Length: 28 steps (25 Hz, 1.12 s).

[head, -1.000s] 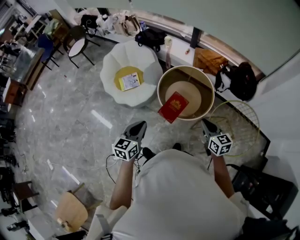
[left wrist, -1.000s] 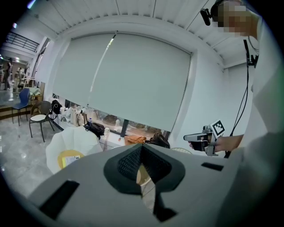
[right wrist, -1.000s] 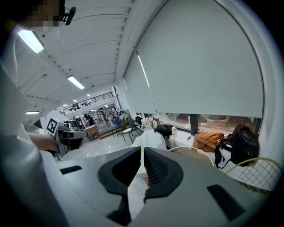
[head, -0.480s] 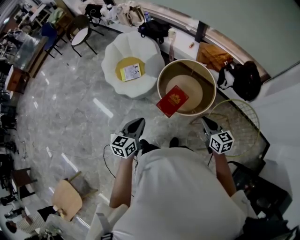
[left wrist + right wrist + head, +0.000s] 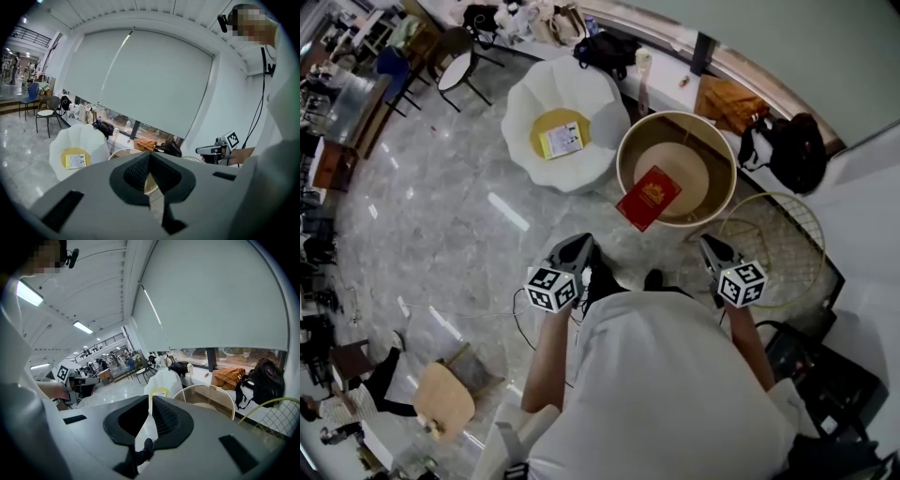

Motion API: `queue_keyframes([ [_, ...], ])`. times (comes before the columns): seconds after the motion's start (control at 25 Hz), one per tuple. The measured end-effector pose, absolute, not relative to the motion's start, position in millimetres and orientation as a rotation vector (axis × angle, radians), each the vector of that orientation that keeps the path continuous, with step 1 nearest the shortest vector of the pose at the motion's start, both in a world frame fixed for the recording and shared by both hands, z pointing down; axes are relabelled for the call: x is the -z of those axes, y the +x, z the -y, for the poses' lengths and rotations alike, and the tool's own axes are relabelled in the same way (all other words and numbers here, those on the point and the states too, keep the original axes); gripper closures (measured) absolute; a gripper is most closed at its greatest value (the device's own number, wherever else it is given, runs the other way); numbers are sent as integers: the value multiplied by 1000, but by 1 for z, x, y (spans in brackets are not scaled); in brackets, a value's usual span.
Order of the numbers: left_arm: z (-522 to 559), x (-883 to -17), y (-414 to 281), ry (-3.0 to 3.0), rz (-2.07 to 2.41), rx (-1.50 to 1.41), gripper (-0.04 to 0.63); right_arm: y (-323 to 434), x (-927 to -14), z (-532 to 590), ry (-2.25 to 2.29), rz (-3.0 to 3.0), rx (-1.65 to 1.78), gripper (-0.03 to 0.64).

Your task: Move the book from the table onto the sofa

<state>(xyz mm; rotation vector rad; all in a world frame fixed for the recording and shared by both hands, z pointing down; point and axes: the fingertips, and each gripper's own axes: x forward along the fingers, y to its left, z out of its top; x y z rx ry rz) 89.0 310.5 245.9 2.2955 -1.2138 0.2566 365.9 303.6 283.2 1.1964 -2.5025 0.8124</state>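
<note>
A red book lies tilted over the near-left rim of the round tan table. Left of the table stands the white petal-shaped sofa, with a yellow seat cushion and a pale booklet on it. My left gripper hangs shut and empty above the floor, short of the book and to its left. My right gripper is also shut and empty, near the table's front right edge. In the left gripper view the sofa shows beyond the shut left gripper. The right gripper view shows the table rim past the right gripper.
A yellow-rimmed wire frame stands right of the table. A black backpack and an orange bag rest by the window ledge. A cable trails on the marble floor. A wooden stool sits lower left, chairs upper left.
Both grippers have dipped slightly and stay shut. The book lies where it did on the table rim. A person has come into view on the floor at lower left.
</note>
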Motion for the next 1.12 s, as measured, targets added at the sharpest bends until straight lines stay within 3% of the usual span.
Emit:
queue_keyframes([
  [1.12,-174,-301,-20,2487,679,-509,594,200,-328,-235,1486,2239,-930,569],
])
